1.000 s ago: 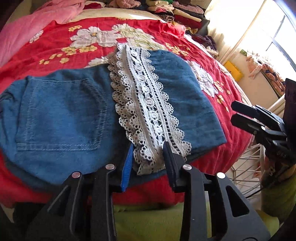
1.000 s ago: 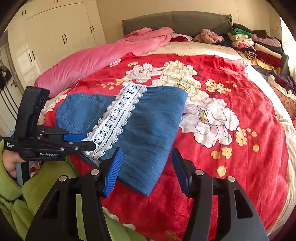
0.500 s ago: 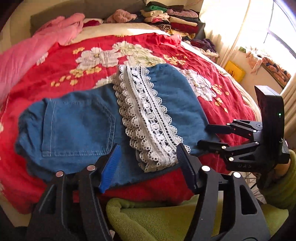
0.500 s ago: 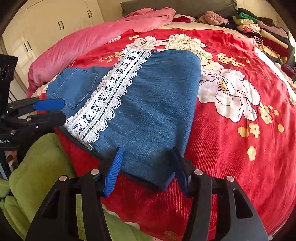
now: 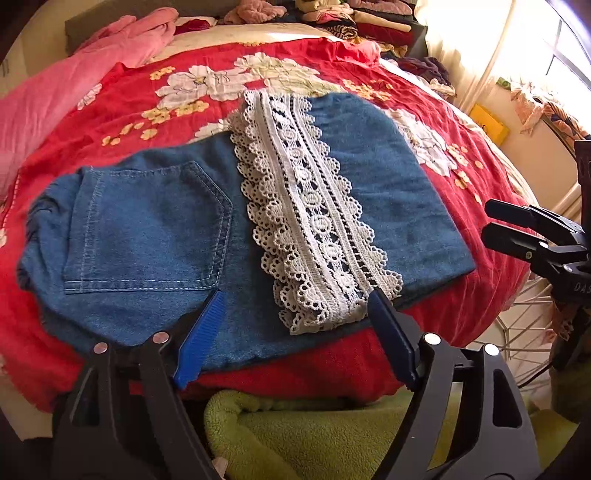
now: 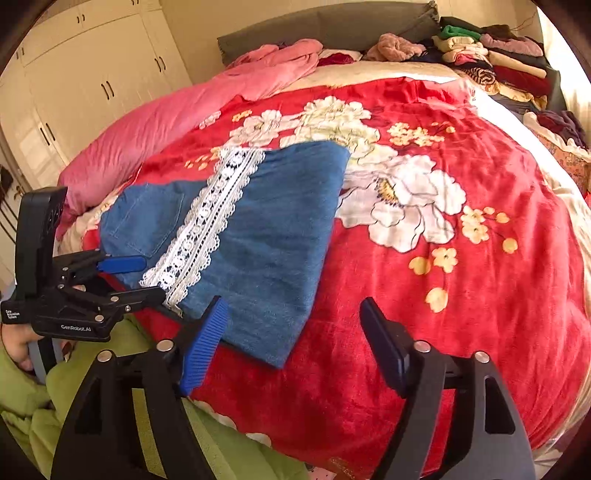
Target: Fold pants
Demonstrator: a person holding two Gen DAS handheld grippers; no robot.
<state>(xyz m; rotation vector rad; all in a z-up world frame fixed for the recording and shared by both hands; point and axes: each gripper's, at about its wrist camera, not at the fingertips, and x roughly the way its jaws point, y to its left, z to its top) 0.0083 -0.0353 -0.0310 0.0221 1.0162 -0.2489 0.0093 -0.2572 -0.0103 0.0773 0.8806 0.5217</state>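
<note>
Folded blue denim pants [image 5: 155,236] with a white lace band [image 5: 314,221] lie flat on the red floral blanket [image 5: 491,258]. A back pocket faces up on the left half. My left gripper [image 5: 295,295] hovers at the near edge of the pants over the end of the lace, its jaws opening and pressing on nothing. It also shows as the left gripper [image 6: 153,277] from the side. My right gripper [image 6: 293,302] is over the near right corner of the pants [image 6: 266,229], jaws opening with no cloth pinched. In the left wrist view, the right gripper [image 5: 485,218] sits off the right side of the pants.
A pink quilt [image 6: 155,125] lies along the bed's left side. Stacks of folded clothes [image 6: 491,59] sit at the head, by a grey headboard [image 6: 332,26]. White wardrobe doors [image 6: 85,85] stand on the left. A green fleece sleeve [image 5: 314,435] is below the grippers.
Both pairs of jaws have spread wider. The left gripper's pads, earlier close around the lace end, now stand apart from it. The right gripper came close to the pants, then drew back.
</note>
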